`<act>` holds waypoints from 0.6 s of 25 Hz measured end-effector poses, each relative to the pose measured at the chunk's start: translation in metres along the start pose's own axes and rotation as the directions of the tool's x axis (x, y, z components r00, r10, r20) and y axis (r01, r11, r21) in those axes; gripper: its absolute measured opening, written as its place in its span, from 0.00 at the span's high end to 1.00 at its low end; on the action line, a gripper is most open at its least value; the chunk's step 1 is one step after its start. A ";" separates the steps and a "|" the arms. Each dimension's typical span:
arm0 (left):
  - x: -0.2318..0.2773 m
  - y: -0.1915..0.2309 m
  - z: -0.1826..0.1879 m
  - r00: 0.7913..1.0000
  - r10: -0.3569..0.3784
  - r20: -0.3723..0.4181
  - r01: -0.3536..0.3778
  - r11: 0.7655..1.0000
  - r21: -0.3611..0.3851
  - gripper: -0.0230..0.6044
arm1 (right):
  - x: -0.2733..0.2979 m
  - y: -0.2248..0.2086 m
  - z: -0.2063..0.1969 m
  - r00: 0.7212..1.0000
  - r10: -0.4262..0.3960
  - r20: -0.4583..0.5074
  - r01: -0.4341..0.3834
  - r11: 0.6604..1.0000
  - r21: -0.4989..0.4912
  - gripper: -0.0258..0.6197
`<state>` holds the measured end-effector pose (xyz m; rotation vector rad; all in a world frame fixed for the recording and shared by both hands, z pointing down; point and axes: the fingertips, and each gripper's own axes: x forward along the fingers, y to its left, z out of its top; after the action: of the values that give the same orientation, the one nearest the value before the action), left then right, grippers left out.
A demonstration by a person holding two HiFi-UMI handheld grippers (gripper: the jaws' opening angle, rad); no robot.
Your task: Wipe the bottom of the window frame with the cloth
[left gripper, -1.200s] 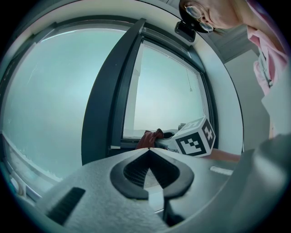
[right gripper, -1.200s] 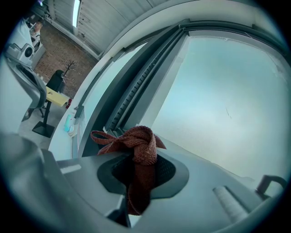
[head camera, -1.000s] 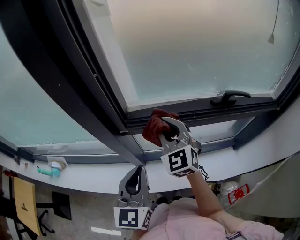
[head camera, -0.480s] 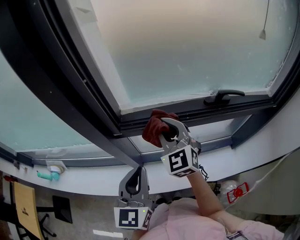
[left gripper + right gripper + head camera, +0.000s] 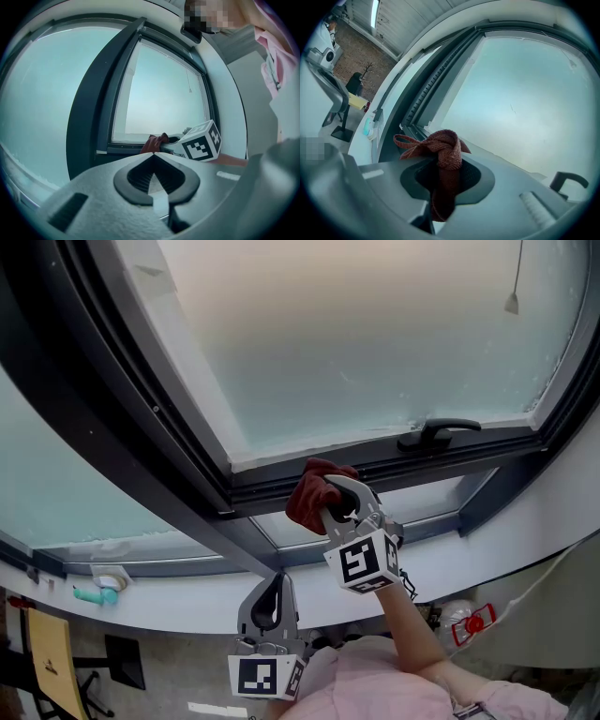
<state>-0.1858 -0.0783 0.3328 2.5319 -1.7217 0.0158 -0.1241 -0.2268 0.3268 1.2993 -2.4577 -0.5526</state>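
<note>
Head view: right gripper (image 5: pixel 328 502) clamps the red cloth (image 5: pixel 307 491), bunched just ahead of it at the window frame (image 5: pixel 272 486) bottom rail; left gripper (image 5: pixel 275 583) hangs below it, closed and empty. Hard rubbing could tug the knotted wad loose.

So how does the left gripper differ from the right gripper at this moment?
Hold: the right gripper is shut on the dark red cloth; the left gripper is shut with nothing between its jaws.
Position: the right gripper is raised to the bottom of the window frame, while the left gripper hangs lower, close to the person's body and away from the frame.
Both are the same grey tool with a marker cube.
</note>
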 end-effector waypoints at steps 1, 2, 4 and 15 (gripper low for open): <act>0.000 -0.001 0.000 1.000 -0.001 0.001 0.001 1.000 0.000 0.97 | -0.001 -0.002 -0.001 1.000 -0.002 -0.001 0.002 1.000 0.001 0.85; 0.001 -0.003 0.000 1.000 -0.001 0.001 0.001 1.000 0.000 0.97 | -0.002 -0.003 -0.002 1.000 -0.005 -0.002 0.005 1.000 0.001 0.85; 0.002 -0.006 0.000 1.000 -0.002 0.001 0.002 1.000 0.001 0.97 | -0.005 -0.007 -0.005 1.000 -0.010 -0.003 0.010 1.000 0.001 0.85; 0.005 -0.026 0.000 1.000 0.016 0.007 -0.016 1.000 0.008 0.97 | -0.017 -0.026 -0.015 1.000 -0.018 0.007 0.018 1.000 0.016 0.85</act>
<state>-0.1595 -0.0733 0.3319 2.5263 -1.7484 0.0156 -0.0899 -0.2289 0.3268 1.3290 -2.4629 -0.5440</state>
